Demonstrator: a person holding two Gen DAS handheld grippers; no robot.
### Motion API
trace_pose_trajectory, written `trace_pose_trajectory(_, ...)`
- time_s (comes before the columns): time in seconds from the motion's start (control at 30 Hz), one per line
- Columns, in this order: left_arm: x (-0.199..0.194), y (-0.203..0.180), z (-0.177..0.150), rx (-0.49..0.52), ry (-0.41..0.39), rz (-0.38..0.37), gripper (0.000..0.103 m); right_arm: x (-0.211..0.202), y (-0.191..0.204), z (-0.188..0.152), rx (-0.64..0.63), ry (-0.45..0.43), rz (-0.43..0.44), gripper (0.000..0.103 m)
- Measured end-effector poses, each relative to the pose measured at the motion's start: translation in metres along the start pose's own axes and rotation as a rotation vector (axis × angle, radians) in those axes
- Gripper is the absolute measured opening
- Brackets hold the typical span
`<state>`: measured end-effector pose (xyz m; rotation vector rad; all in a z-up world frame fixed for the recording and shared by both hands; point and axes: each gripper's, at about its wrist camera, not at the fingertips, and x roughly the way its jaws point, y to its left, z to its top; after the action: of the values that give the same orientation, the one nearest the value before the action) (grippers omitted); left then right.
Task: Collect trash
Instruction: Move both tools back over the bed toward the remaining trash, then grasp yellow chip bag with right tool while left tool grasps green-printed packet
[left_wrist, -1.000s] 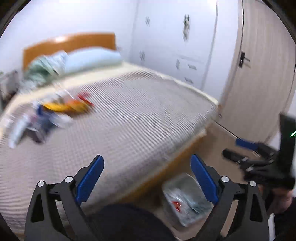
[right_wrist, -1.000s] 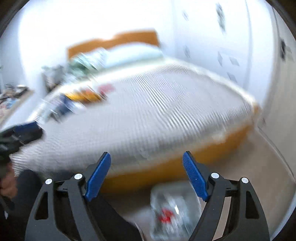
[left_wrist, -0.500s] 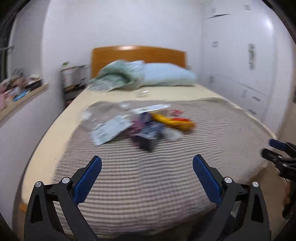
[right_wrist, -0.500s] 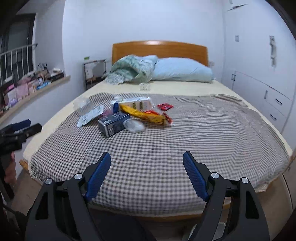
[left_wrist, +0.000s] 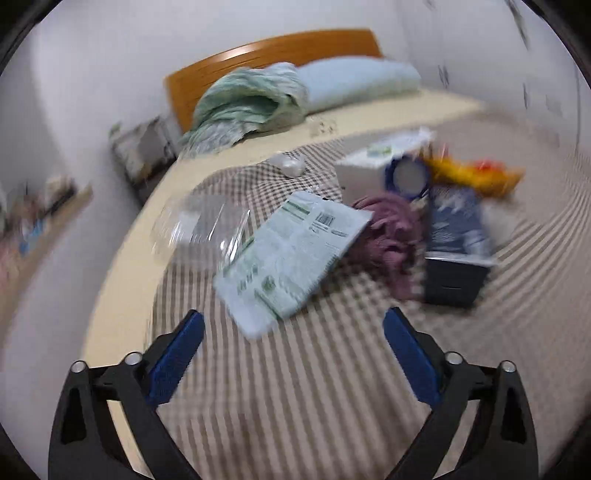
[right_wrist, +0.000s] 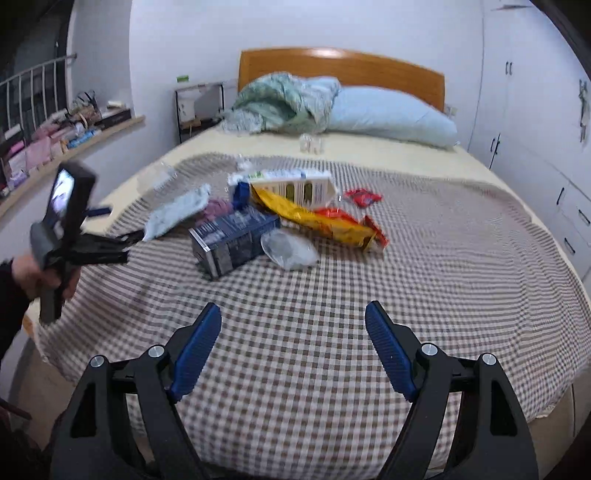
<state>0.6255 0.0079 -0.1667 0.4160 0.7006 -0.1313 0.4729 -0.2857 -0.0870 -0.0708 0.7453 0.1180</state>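
The trash sits in a loose heap on the checked blanket (right_wrist: 332, 332), toward the headboard side of the bed. A dark blue carton (right_wrist: 232, 240) lies on its side in the middle of the heap, a clear plastic wrapper (right_wrist: 290, 249) touching its right end. Behind the carton are a yellow and red snack bag (right_wrist: 321, 219) and a white box (right_wrist: 295, 186); left of it, a pale printed pouch (left_wrist: 295, 251) leans on something purple (left_wrist: 388, 229). The left gripper (left_wrist: 291, 354) hangs over the blanket just short of that pouch, its jaws wide and having just been closing a little, nothing between them. The right gripper (right_wrist: 293, 350), well back from the carton, gapes empty too.
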Motion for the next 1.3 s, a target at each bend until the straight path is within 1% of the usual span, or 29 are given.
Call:
trace_pose_trajectory(0.03, 0.02, -0.006, 0.007, 0.052, 0.021, 0.043, 0.089, 0.008, -0.001, 0.001, 0.0, 0.014, -0.003, 0.077)
trace_pose_trajectory(0.07, 0.031, -0.01, 0.011, 0.076, 0.037, 0.049, 0.088, 0.016, -0.002, 0.001, -0.001, 0.028, -0.003, 0.077)
trace_pose_trajectory(0.1, 0.045, -0.013, 0.015, 0.094, 0.049, 0.042, 0.084, 0.025, -0.002, 0.002, -0.003, 0.04, 0.001, 0.077)
trace_pose_trajectory(0.17, 0.068, -0.018, 0.024, 0.119, 0.066, 0.03, 0.083, 0.044, 0.0, 0.004, -0.012, 0.062, 0.007, 0.077)
trace_pose_trajectory(0.2, 0.077, -0.02, 0.027, 0.133, 0.078, 0.028, 0.08, 0.051, 0.001, 0.005, -0.016, 0.07, 0.008, 0.077)
trace_pose_trajectory(0.23, 0.086, -0.022, 0.029, 0.151, 0.095, 0.025, 0.066, 0.06, 0.001, 0.006, -0.021, 0.078, 0.011, 0.077)
trace_pose_trajectory(0.27, 0.097, -0.024, 0.03, 0.178, 0.125, 0.022, 0.057, 0.067, 0.002, 0.005, -0.027, 0.084, 0.015, 0.077)
trace_pose_trajectory(0.3, 0.106, -0.025, 0.029, 0.195, 0.157, 0.02, 0.036, 0.076, 0.002, 0.006, -0.035, 0.092, 0.018, 0.077)
trace_pose_trajectory(0.33, 0.11, -0.026, 0.03, 0.199, 0.169, 0.005, 0.008, 0.085, 0.002, 0.008, -0.041, 0.098, 0.014, 0.077)
trace_pose_trajectory(0.37, 0.112, -0.023, 0.03, 0.19, 0.173, -0.015, 0.001, 0.09, 0.001, 0.009, -0.044, 0.098, 0.011, 0.077)
trace_pose_trajectory(0.43, 0.107, -0.014, 0.033, 0.147, 0.169, -0.015, 0.0, 0.104, -0.001, 0.012, -0.062, 0.099, 0.004, 0.077)
trace_pose_trajectory(0.5, 0.081, 0.005, 0.04, 0.055, 0.142, -0.027, 0.0, 0.115, -0.006, 0.016, -0.081, 0.091, -0.011, 0.077)
trace_pose_trajectory(0.6, 0.03, 0.036, 0.051, -0.085, 0.105, -0.082, 0.0, 0.132, -0.022, 0.025, -0.059, 0.082, -0.036, 0.077)
trace_pose_trajectory(0.67, 0.003, 0.055, 0.055, -0.168, 0.095, -0.14, 0.0, 0.143, -0.031, 0.035, -0.092, 0.06, -0.056, 0.077)
trace_pose_trajectory(0.7, -0.011, 0.065, 0.055, -0.227, 0.09, -0.182, 0.0, 0.148, -0.036, 0.041, -0.13, 0.04, -0.077, 0.077)
trace_pose_trajectory(0.73, -0.025, 0.075, 0.054, -0.286, 0.084, -0.223, 0.0, 0.154, -0.038, 0.046, -0.181, 0.03, -0.089, 0.074)
trace_pose_trajectory(0.77, -0.036, 0.082, 0.051, -0.33, 0.079, -0.249, 0.0, 0.163, -0.04, 0.052, -0.252, 0.031, -0.117, 0.068)
trace_pose_trajectory(0.8, -0.045, 0.086, 0.049, -0.359, 0.073, -0.265, 0.0, 0.171, -0.041, 0.056, -0.312, 0.045, -0.141, 0.067)
trace_pose_trajectory(0.9, -0.069, 0.095, 0.04, -0.424, 0.05, -0.29, 0.0, 0.198, -0.043, 0.065, -0.465, 0.071, -0.141, 0.067)
trace_pose_trajectory(0.93, -0.074, 0.096, 0.036, -0.435, 0.047, -0.293, 0.0, 0.207, -0.043, 0.066, -0.504, 0.078, -0.151, 0.065)
trace_pose_trajectory(0.97, -0.083, 0.094, 0.032, -0.449, 0.043, -0.295, 0.0, 0.218, -0.041, 0.067, -0.558, 0.095, -0.147, 0.044)
trace_pose_trajectory(1.0, -0.091, 0.091, 0.028, -0.454, 0.039, -0.294, 0.0, 0.225, -0.041, 0.066, -0.584, 0.117, -0.137, 0.03)
trace_pose_trajectory(1.03, -0.093, 0.09, 0.027, -0.454, 0.039, -0.292, 0.0, 0.232, -0.039, 0.065, -0.614, 0.145, -0.147, 0.013)
trace_pose_trajectory(1.07, -0.101, 0.086, 0.024, -0.461, 0.037, -0.295, 0.0, 0.232, -0.037, 0.064, -0.631, 0.16, -0.145, 0.006)
trace_pose_trajectory(1.1, -0.11, 0.082, 0.02, -0.465, 0.035, -0.304, 0.0, 0.225, -0.034, 0.063, -0.634, 0.168, -0.104, 0.003)
trace_pose_trajectory(1.13, -0.12, 0.077, 0.018, -0.459, 0.028, -0.311, 0.0, 0.21, -0.031, 0.064, -0.633, 0.151, -0.076, 0.002)
trace_pose_trajectory(1.17, -0.129, 0.075, 0.016, -0.455, 0.021, -0.313, 0.0, 0.187, -0.029, 0.065, -0.617, 0.124, -0.042, 0.002)
trace_pose_trajectory(1.27, -0.161, 0.063, 0.009, -0.45, -0.002, -0.334, 0.0, 0.131, -0.036, 0.068, -0.488, 0.1, 0.083, 0.001)
trace_pose_trajectory(1.3, -0.168, 0.059, 0.008, -0.456, -0.006, -0.348, 0.0, 0.104, -0.046, 0.066, -0.39, 0.103, 0.132, 0.001)
